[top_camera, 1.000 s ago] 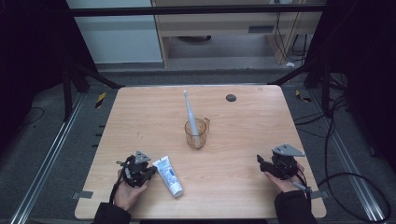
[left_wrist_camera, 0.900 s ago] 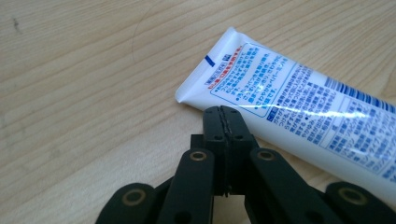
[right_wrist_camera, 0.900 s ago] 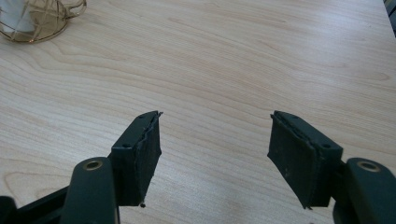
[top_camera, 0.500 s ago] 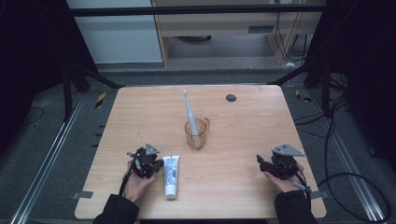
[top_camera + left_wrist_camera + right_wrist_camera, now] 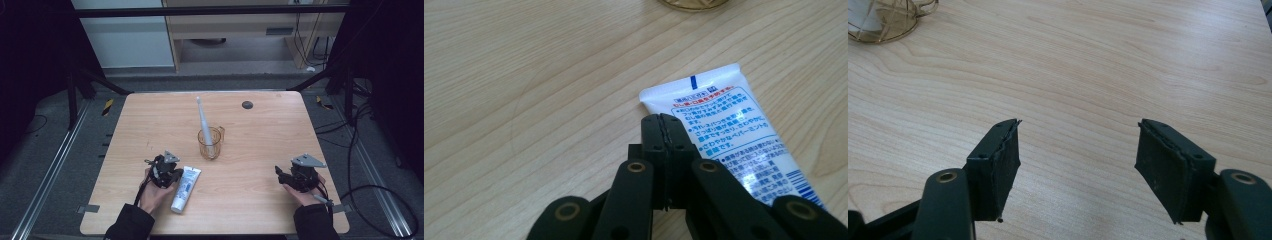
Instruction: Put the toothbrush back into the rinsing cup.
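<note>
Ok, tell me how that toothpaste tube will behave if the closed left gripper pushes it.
The toothpaste tube lies flat, so it will probably slide or pivot rather than roll. Its glossy skin looks slippery; the shut left gripper could skid. Probably soft, it may dent.

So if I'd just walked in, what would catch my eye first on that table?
Probably the amber glass cup at the middle of the wooden table, with a white toothbrush leaning out of it. Next, the white toothpaste tube lying flat near the front edge, right beside the shut left hand-held gripper. The right hand-held gripper rests open at the front right.
</note>
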`<act>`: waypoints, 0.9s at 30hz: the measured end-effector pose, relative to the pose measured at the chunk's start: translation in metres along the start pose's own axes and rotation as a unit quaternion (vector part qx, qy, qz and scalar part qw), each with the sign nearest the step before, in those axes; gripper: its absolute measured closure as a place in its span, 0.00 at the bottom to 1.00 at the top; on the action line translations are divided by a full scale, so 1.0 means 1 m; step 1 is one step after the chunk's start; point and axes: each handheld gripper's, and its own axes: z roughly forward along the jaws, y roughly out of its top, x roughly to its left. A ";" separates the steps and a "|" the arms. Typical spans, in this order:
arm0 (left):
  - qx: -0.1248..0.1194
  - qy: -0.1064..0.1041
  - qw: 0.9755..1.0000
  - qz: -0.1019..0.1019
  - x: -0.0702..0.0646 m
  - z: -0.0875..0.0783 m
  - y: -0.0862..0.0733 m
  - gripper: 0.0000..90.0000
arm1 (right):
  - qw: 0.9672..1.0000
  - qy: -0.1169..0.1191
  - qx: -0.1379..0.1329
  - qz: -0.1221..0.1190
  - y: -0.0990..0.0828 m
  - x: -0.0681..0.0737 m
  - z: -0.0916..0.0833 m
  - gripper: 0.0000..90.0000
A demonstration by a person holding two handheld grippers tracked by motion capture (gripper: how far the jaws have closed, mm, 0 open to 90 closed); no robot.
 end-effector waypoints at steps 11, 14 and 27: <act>-0.017 -0.002 1.000 0.013 -0.006 -0.014 0.005 0.97 | 1.000 0.002 0.000 0.004 0.000 0.000 -0.001 0.37; -0.027 -0.005 1.000 0.015 -0.007 -0.026 0.007 0.92 | 1.000 -0.001 -0.002 0.007 0.001 -0.002 -0.002 0.37; -0.031 -0.007 0.999 0.022 -0.023 -0.044 0.015 0.55 | 1.000 -0.007 0.000 0.013 0.000 -0.008 -0.003 0.36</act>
